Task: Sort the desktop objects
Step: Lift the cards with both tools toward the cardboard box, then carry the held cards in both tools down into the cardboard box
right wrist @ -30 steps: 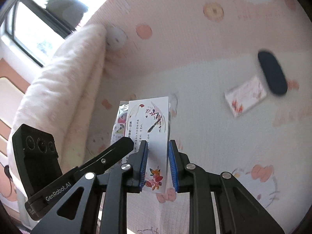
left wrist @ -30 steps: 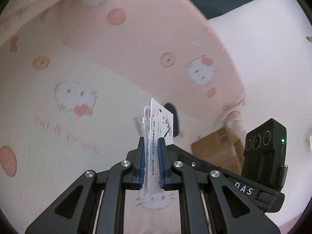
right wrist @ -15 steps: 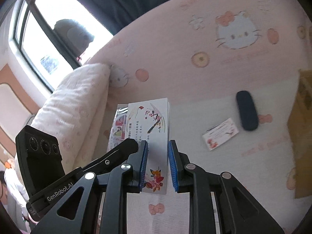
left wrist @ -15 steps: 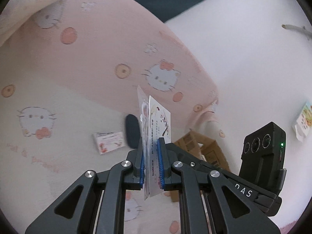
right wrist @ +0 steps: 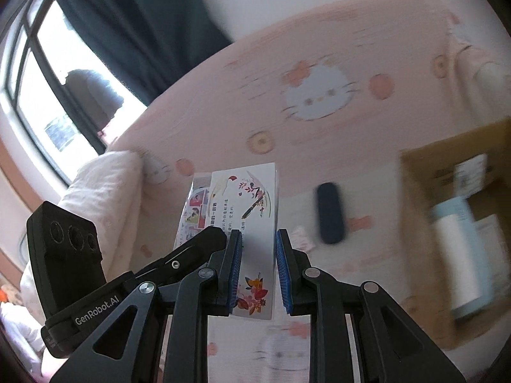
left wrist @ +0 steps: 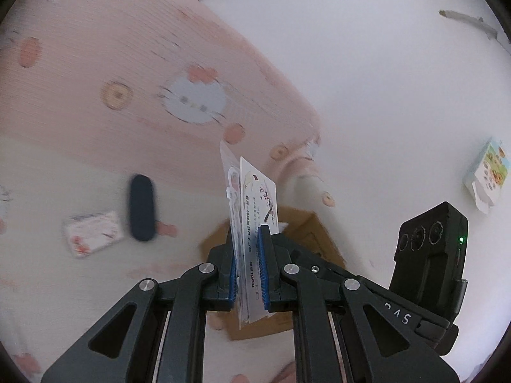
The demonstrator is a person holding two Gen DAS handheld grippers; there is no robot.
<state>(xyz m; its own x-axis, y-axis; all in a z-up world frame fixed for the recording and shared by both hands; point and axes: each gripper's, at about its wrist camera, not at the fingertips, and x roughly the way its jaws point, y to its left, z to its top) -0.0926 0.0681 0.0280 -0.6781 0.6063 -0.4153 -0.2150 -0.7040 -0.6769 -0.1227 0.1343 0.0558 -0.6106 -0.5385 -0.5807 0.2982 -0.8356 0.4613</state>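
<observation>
My left gripper [left wrist: 249, 268] is shut on a thin stack of printed cards [left wrist: 255, 198], held upright and edge-on. In the right wrist view my right gripper [right wrist: 257, 274] also clamps the same cards [right wrist: 246, 204] across their width, with the left gripper's finger [right wrist: 198, 242] beside it. A dark blue oval case [left wrist: 142, 207] and a small flowered card [left wrist: 92, 233] lie on the bed sheet at the left. A brown cardboard box [left wrist: 303, 229] sits behind the cards; in the right wrist view the box [right wrist: 424, 223] holds a pale blue packet [right wrist: 463, 255].
The surface is a pink and cream Hello Kitty bed sheet [left wrist: 80, 287]. A white pillow [right wrist: 105, 191] lies at the left under a window [right wrist: 48, 95] with a dark curtain. A small colourful sticker [left wrist: 488, 172] hangs on the white wall at the right.
Both grippers have swung right with the cards still held. The cardboard box has come into view behind the cards, and the dark case and loose card have slid left.
</observation>
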